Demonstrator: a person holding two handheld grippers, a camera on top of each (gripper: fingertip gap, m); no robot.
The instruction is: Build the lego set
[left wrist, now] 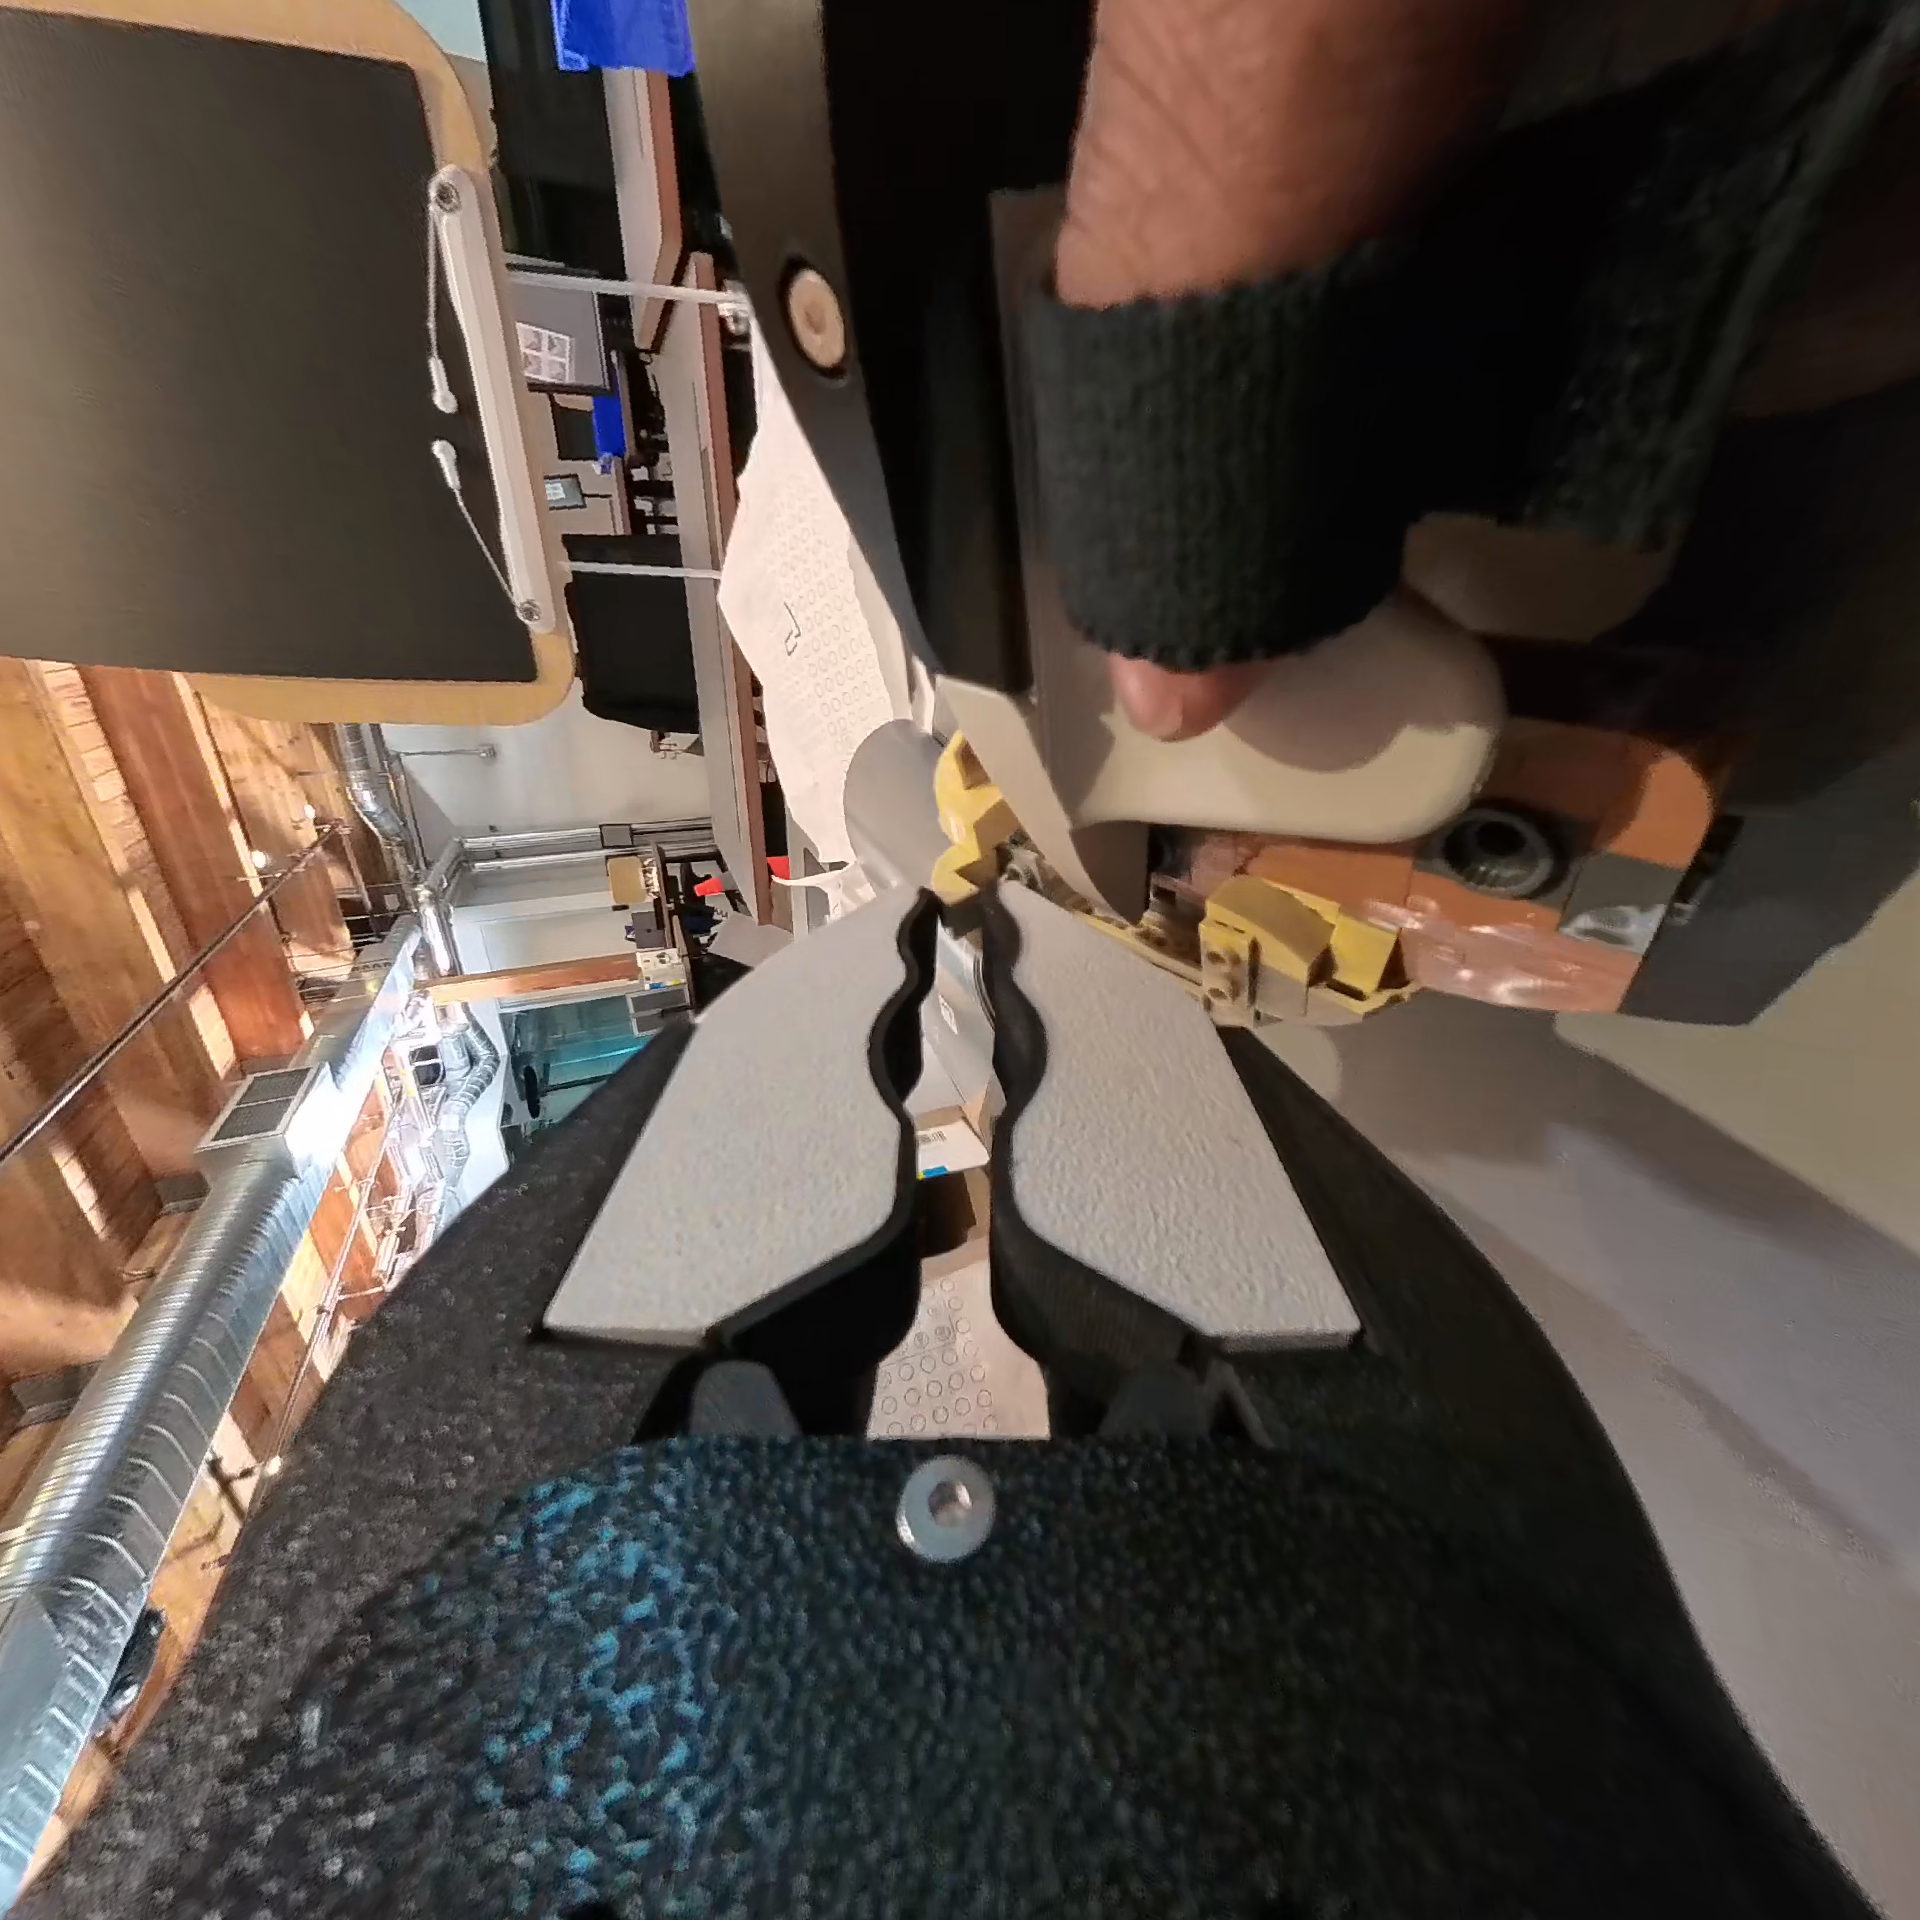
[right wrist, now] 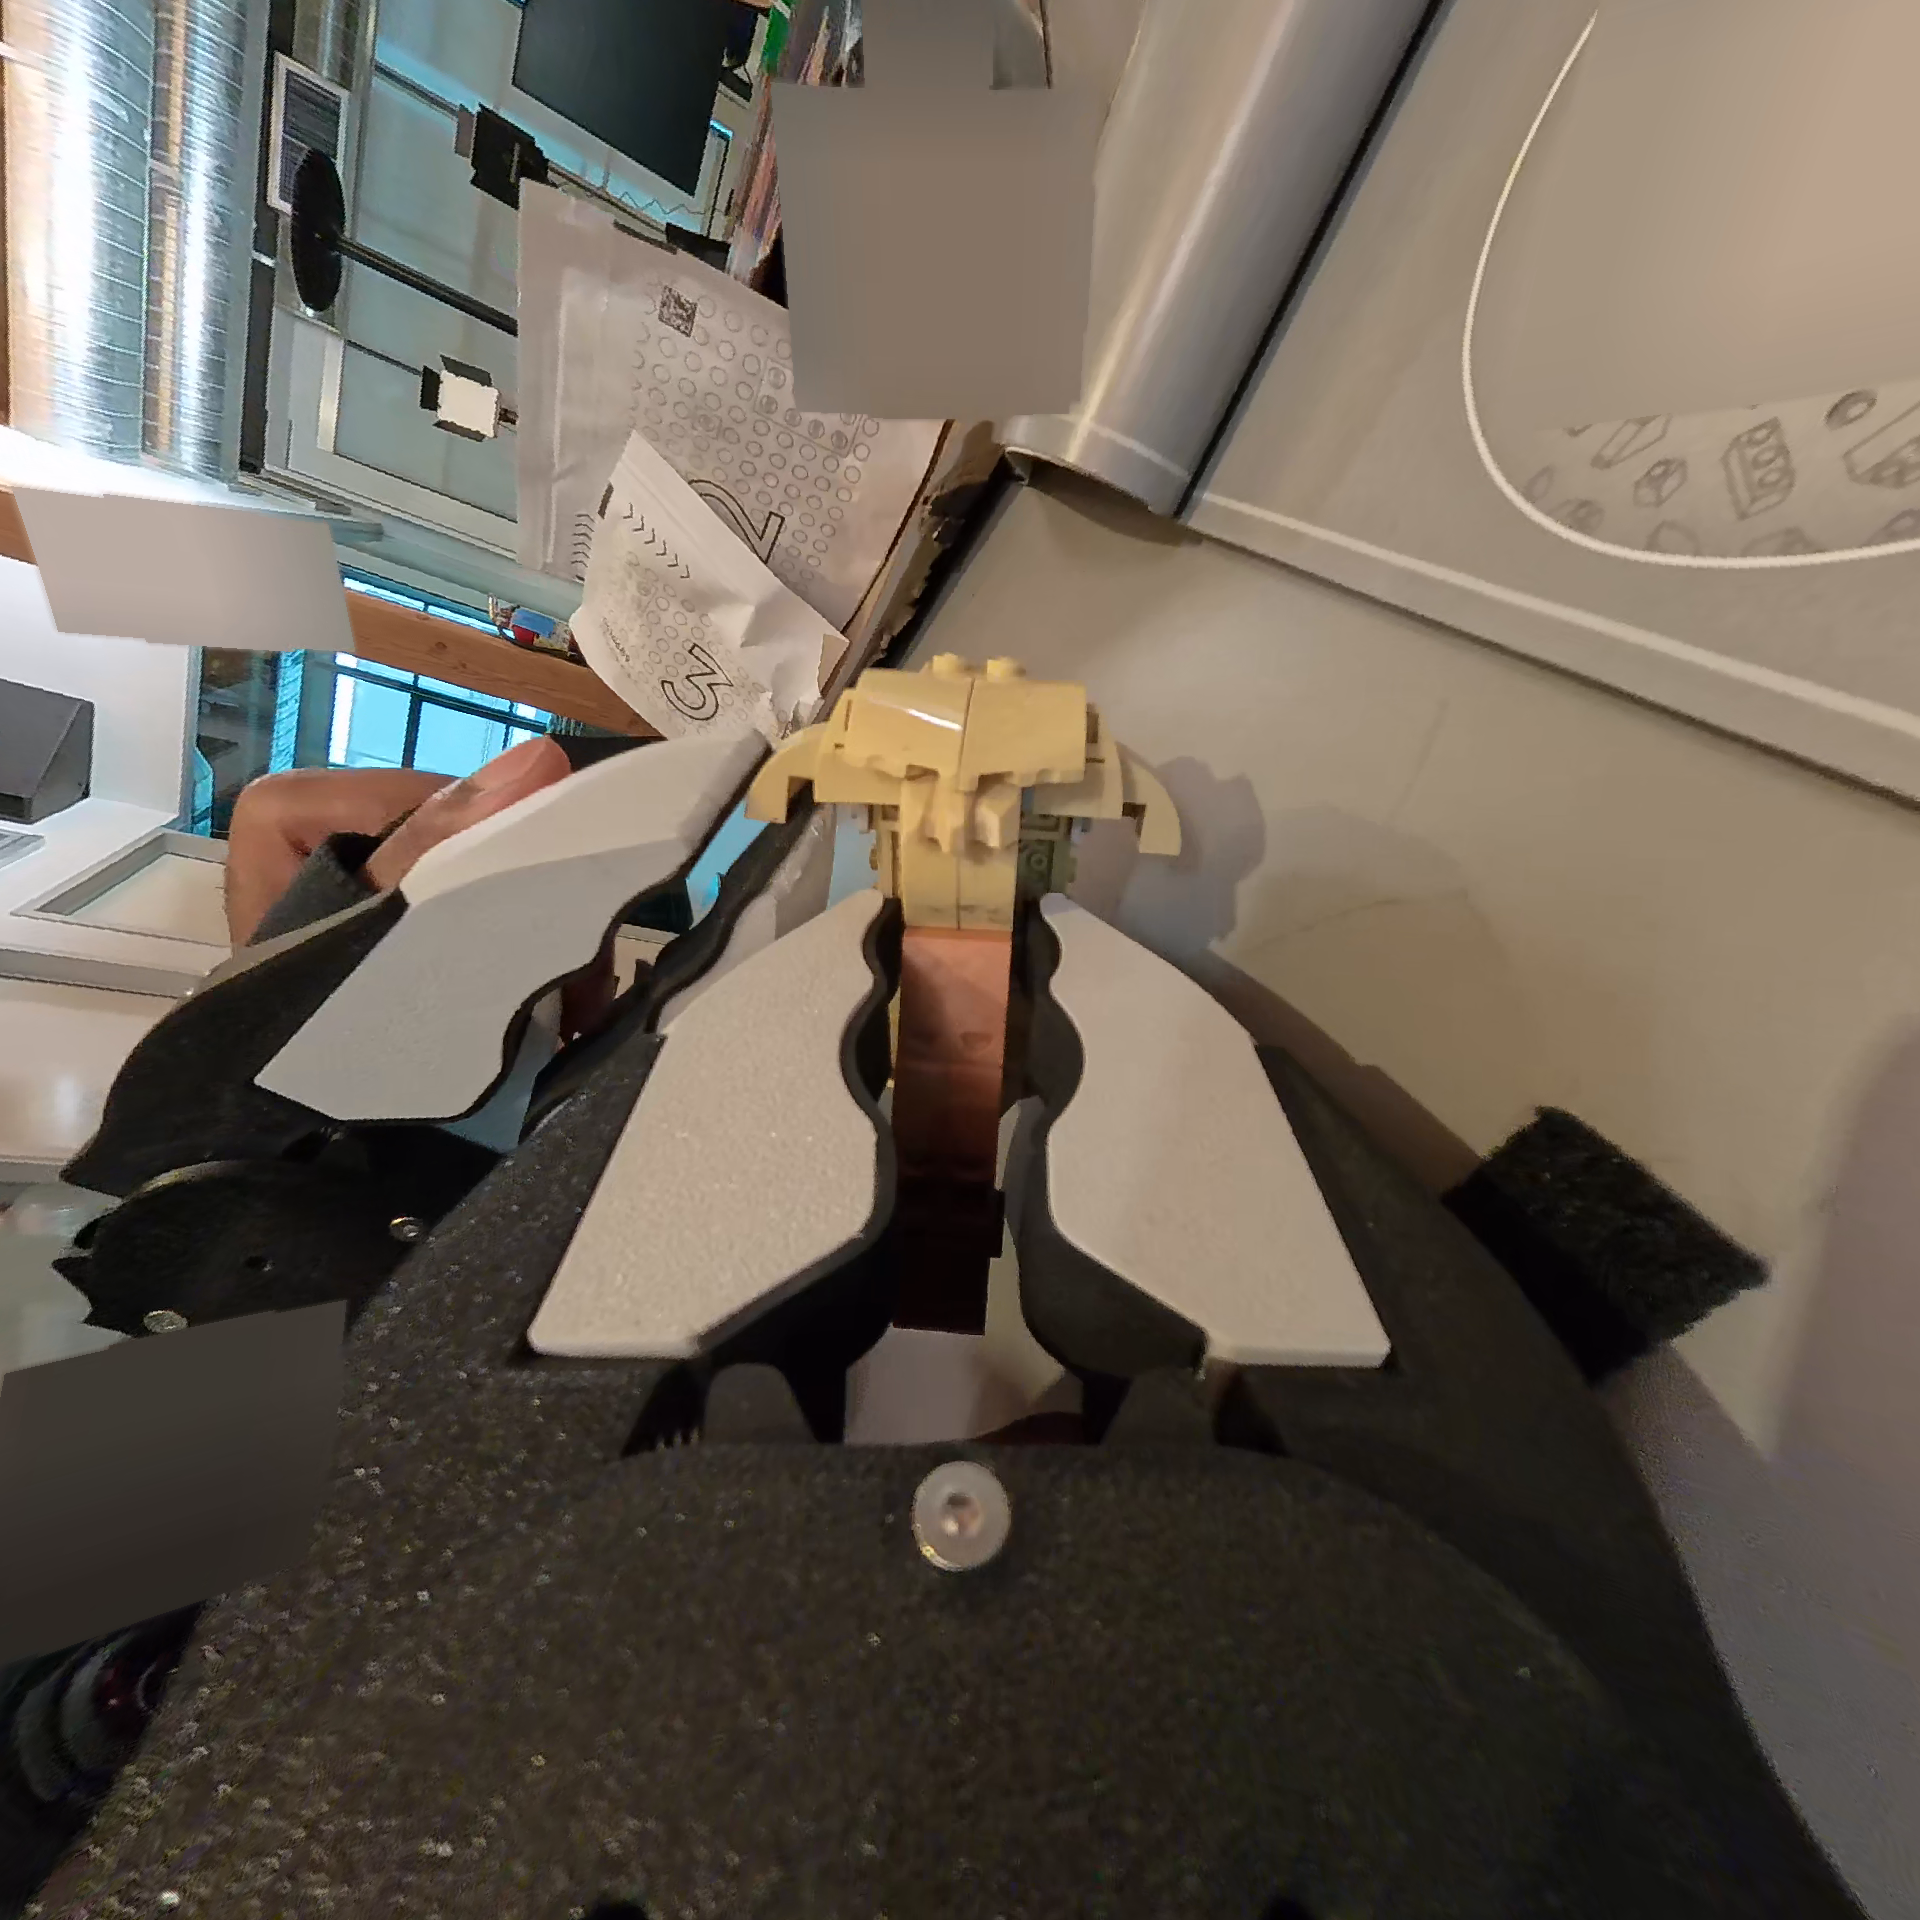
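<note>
Two hand-held grippers working one brick model over a grey surface point(right wrist: 1455, 790)

The right gripper point(right wrist: 951, 914) is pinching the brick model point(right wrist: 961, 769) by its brown body, pads pressing both flanks, tan end jutting beyond. The left gripper point(left wrist: 961, 909), jaws nearly together, is nipping a tan tip of that model; how firmly, I cannot tell. A gloved hand point(left wrist: 1247, 416) is wrapping the right gripper's handle. Paper bags point(right wrist: 686, 613) are lying behind.

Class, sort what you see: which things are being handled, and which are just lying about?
Being handled: brick model, tan and brown; right gripper, clamped on its brown part; left gripper, tips at its tan wing.
Lying about: white paper bags; grey box; black board.
</note>
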